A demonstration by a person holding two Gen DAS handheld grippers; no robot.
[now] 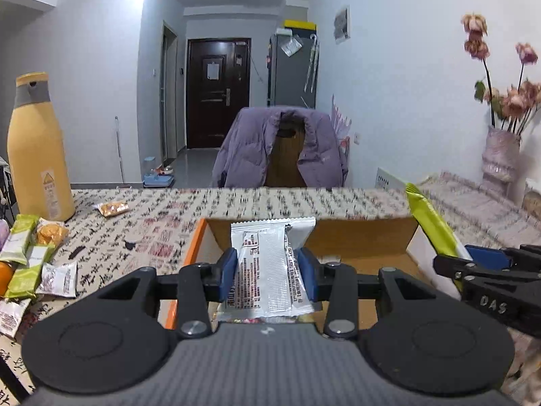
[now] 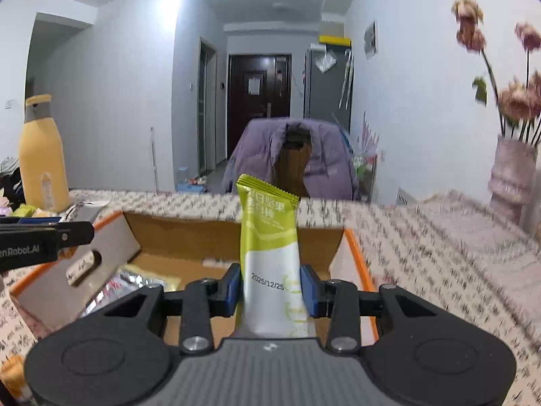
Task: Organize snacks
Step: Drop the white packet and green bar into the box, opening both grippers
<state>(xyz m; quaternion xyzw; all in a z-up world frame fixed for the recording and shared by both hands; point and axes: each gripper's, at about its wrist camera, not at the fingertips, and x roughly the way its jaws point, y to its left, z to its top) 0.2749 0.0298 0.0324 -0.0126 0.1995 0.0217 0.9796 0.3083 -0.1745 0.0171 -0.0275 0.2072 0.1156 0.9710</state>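
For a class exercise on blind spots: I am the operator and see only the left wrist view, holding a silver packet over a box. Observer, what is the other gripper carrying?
Observer: The right gripper is shut on a green and white snack bar, held upright.
Operator: Anything printed on it?
Observer: A date is printed near the pads.
Operator: Is the cardboard box empty?
Observer: No, a shiny packet lies inside, at its left.
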